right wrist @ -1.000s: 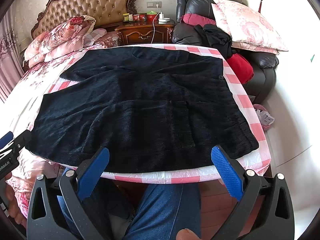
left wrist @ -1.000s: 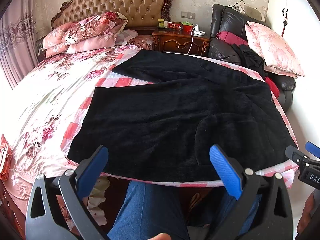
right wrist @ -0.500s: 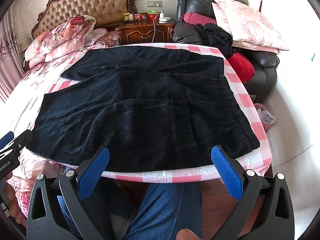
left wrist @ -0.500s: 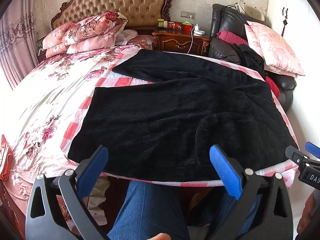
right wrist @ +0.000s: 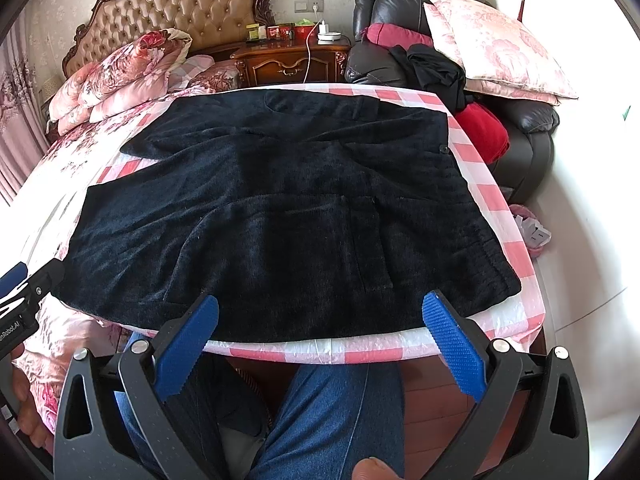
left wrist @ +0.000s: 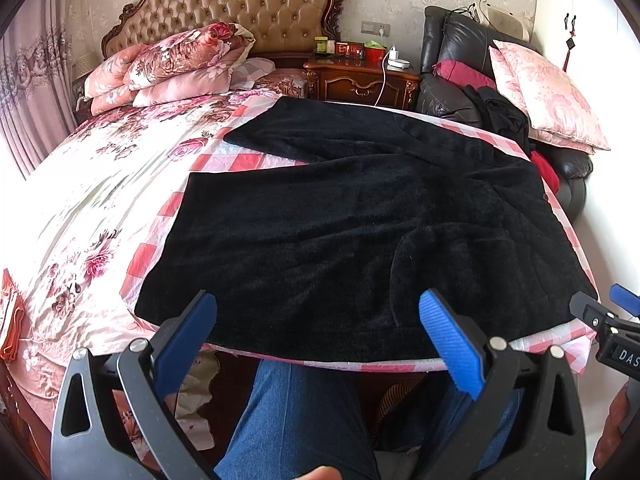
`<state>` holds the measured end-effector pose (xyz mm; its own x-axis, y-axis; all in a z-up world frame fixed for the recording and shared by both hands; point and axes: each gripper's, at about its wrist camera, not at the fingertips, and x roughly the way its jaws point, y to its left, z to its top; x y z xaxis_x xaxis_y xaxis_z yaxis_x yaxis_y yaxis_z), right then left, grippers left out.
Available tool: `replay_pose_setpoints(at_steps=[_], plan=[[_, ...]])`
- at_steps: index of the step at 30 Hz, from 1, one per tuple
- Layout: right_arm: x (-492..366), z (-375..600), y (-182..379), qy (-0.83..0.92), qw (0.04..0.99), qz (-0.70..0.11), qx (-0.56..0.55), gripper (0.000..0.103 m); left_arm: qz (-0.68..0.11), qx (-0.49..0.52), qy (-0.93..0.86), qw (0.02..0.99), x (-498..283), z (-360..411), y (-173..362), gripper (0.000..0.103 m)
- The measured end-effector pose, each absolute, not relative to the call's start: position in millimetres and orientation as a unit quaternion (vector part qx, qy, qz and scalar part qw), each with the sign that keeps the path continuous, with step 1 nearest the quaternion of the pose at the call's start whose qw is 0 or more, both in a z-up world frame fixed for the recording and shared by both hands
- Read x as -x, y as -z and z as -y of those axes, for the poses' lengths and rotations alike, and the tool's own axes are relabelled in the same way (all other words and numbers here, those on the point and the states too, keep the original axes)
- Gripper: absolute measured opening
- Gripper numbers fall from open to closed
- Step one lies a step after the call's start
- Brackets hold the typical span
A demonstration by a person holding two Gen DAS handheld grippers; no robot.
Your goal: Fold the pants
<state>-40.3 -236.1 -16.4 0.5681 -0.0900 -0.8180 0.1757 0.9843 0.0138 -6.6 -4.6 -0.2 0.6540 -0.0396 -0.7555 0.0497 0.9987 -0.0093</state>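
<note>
Black fuzzy pants (left wrist: 340,216) lie flat on a pink-and-white checked cloth (left wrist: 240,162) at the foot of the bed, waistband to the right, two legs reaching left. They also show in the right wrist view (right wrist: 280,220). My left gripper (left wrist: 320,340) is open and empty, held just short of the pants' near edge over the person's knees. My right gripper (right wrist: 324,340) is open and empty, likewise short of the near edge, nearer the waistband. Each gripper shows at the edge of the other's view.
The floral bed (left wrist: 100,200) stretches left, with folded quilts (left wrist: 172,64) by the headboard. A wooden nightstand (right wrist: 292,60) and a black leather chair (right wrist: 520,120) with pink pillows, dark clothes and a red cloth stand at the back right. The person's jeans-clad legs (right wrist: 332,408) are below.
</note>
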Motion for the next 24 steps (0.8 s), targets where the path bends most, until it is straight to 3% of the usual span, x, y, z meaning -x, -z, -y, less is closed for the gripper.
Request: replay_pose_setpoints(at_steps=[9, 18, 24], plan=[[37, 256, 31, 0.062, 0.872, -0.476, -0.093, 0.099, -0.423, 0.048, 0.048, 0.904, -2, -13, 12, 0.102], [29, 279, 49, 0.070, 0.863, -0.487, -0.115, 0.099, -0.441, 0.015, 0.042, 0.896, -18, -12, 39, 0.102], [14, 315, 50, 0.022, 0.867, -0.459, -0.193, 0.099, -0.416, -0.012, 0.101, 0.903, -45, -8, 43, 0.102]])
